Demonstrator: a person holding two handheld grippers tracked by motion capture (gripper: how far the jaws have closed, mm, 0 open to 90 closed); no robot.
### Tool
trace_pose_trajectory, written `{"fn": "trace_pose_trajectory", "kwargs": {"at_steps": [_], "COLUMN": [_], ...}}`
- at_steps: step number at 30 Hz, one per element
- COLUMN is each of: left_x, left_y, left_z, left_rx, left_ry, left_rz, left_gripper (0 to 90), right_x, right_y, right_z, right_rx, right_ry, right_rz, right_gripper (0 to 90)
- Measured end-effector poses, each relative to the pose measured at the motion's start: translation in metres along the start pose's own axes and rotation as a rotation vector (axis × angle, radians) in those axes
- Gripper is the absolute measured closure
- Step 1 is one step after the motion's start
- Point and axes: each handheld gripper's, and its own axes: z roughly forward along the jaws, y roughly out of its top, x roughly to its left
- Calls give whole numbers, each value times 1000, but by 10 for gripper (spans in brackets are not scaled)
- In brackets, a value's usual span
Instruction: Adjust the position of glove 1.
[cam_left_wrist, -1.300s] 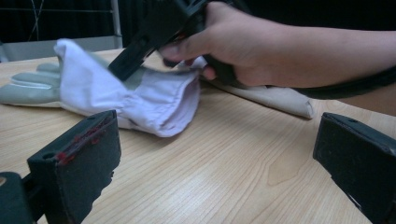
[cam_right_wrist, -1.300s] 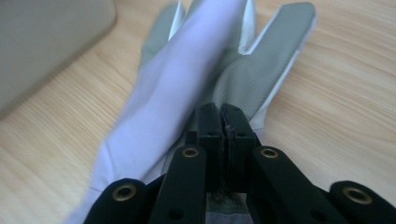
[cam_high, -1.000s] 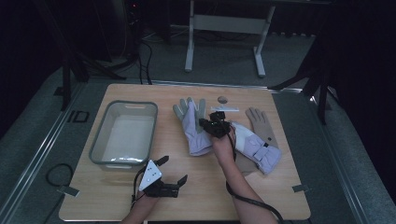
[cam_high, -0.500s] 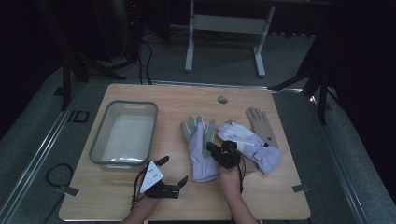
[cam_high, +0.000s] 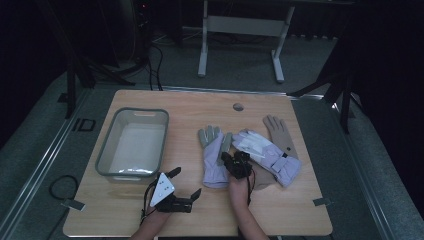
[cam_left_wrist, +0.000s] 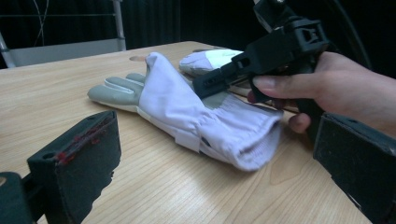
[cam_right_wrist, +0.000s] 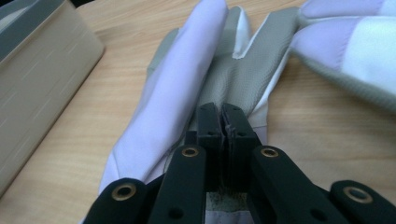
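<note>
Surface (cam_high: 200, 105): the wooden top that carries everything I work on; I place the rest by the grey tub standing on its left half.
Grey tub (cam_high: 111, 150): an open bin with rounded corners, its long side running away from me; a pale wall of it shows at the left edge of my right gripper view (cam_right_wrist: 37, 74).
Lavender glove (cam_high: 216, 159): lies flat to the right of the tub, near it but apart, grey fingers pointing away from me and the cuff toward me; in my left gripper view (cam_left_wrist: 196, 112) its cuff end sags open on the wood.
Second lavender glove (cam_high: 267, 152): farther right of the tub, beyond the first glove, lying at a slant across a tan glove.
Tan glove (cam_high: 280, 135): farthest from the tub, its fingers pointing away from me, partly under the second lavender glove.
My left hand-held gripper (cam_high: 186, 183): rests on the surface just in front of the tub's near right corner, jaws spread wide with nothing between them; the left gripper view looks past both black jaws to the lavender glove.
My right hand-held gripper (cam_high: 235, 161): at the right side of the lavender glove, on the side away from the tub; in my right gripper view (cam_right_wrist: 223, 122) the jaws are pressed together with a pinch of the glove's grey fabric caught between them.
Small round hole (cam_high: 238, 106): in the surface, behind and right of the tub.
</note>
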Motion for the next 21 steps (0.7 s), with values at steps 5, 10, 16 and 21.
{"fn": "trace_pose_trajectory", "kwargs": {"at_steps": [5, 10, 16, 21], "left_x": [0, 0, 0, 0], "left_y": [0, 0, 0, 0], "left_z": [0, 0, 0, 0], "left_rx": [0, 1, 1, 0], "left_ry": [-3, -5, -9, -9], "left_rz": [-3, -1, -8, -8], "left_gripper": [10, 10, 10, 10], "right_x": [-4, -4, -1, -6], "right_y": [1, 6, 30, 54], "right_z": [1, -3, -22, -35], "right_rx": [2, 11, 9, 40], "right_ry": [-9, -5, 8, 46], "right_rz": [-10, -36, -178, -317], "right_gripper": [861, 827, 687, 559]}}
